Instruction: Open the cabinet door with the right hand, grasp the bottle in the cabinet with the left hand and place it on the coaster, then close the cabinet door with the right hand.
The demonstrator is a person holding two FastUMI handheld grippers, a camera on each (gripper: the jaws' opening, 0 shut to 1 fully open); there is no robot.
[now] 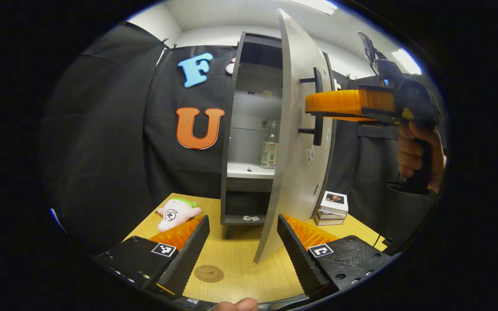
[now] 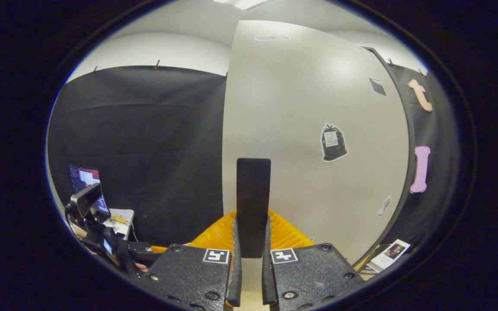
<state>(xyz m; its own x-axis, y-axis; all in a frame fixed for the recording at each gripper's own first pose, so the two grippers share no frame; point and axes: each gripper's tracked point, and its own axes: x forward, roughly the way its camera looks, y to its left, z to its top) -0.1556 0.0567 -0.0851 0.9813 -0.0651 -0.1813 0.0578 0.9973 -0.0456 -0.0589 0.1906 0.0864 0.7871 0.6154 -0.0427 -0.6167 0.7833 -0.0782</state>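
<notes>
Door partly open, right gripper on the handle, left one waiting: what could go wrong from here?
1. The grey cabinet door is only partly open and screens the clear plastic bottle; the left gripper could clip its edge reaching in.
2. The right gripper pinches the black bar handle near its end; it may slip off.
3. The round brown coaster lies close to the door's swing.

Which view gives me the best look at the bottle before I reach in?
The left gripper view: the bottle stands upright on the cabinet shelf, seen through the gap beside the open door. In the right gripper view the door blocks the cabinet interior.
</notes>
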